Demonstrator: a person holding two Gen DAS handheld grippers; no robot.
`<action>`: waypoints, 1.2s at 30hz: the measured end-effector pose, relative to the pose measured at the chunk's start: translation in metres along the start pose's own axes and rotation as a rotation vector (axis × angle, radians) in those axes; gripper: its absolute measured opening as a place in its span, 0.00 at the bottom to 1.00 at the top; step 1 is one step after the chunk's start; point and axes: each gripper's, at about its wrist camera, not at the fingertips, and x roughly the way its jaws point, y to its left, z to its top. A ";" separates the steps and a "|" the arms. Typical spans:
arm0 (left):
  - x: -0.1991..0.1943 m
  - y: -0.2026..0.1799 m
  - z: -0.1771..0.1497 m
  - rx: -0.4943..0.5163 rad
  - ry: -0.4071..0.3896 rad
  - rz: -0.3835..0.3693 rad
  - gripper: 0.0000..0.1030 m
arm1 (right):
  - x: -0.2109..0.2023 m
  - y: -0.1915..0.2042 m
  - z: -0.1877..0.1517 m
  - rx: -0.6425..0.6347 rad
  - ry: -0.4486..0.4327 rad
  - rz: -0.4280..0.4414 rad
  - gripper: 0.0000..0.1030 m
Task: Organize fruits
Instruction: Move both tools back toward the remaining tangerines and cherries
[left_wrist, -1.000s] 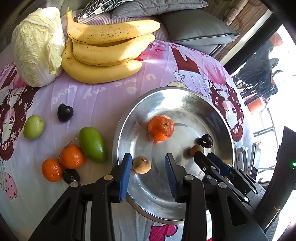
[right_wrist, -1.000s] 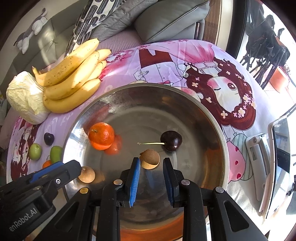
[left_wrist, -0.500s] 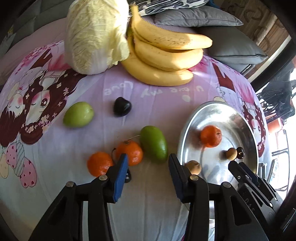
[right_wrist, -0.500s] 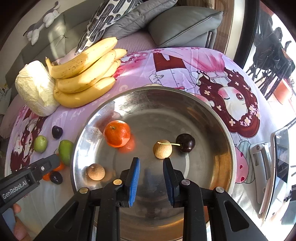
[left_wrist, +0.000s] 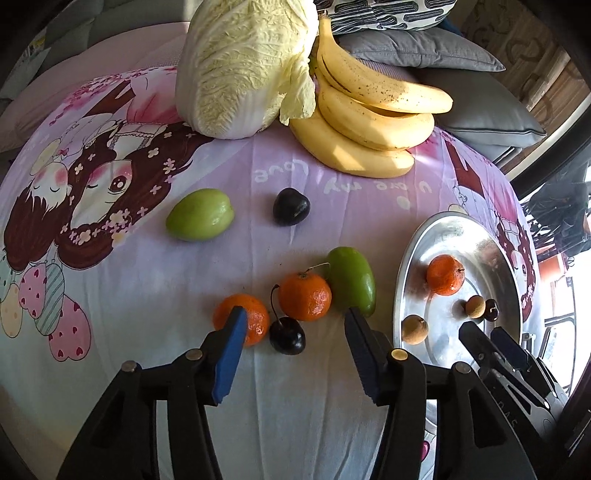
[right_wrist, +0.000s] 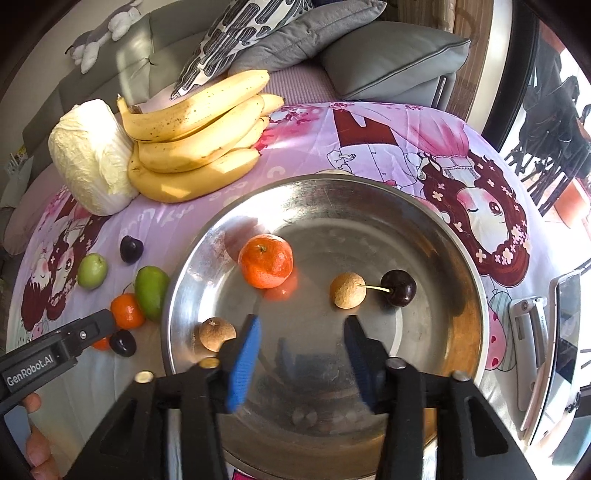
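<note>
Now my left tool, jaws just spreading and empty, hovers beside the steel tray over the dark cherry, while my right tool, likewise released, waits above that tray.

Black plastic left gripper, blue-padded jaws, brass-coloured screws — right gripper alike, "GenRobot.AI" lettering

I count three oranges, three cherries, two longans, two green fruits, four bananas, one cabbage.
</note>
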 end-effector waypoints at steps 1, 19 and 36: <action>-0.002 0.000 0.000 0.001 -0.006 -0.001 0.61 | 0.000 0.000 0.000 -0.003 -0.003 0.002 0.64; -0.005 0.004 0.004 -0.009 -0.062 0.053 0.92 | 0.001 0.010 -0.001 -0.038 -0.018 0.035 0.99; -0.012 0.033 0.006 -0.080 -0.094 0.056 0.93 | -0.004 0.042 0.000 -0.058 -0.085 0.236 1.00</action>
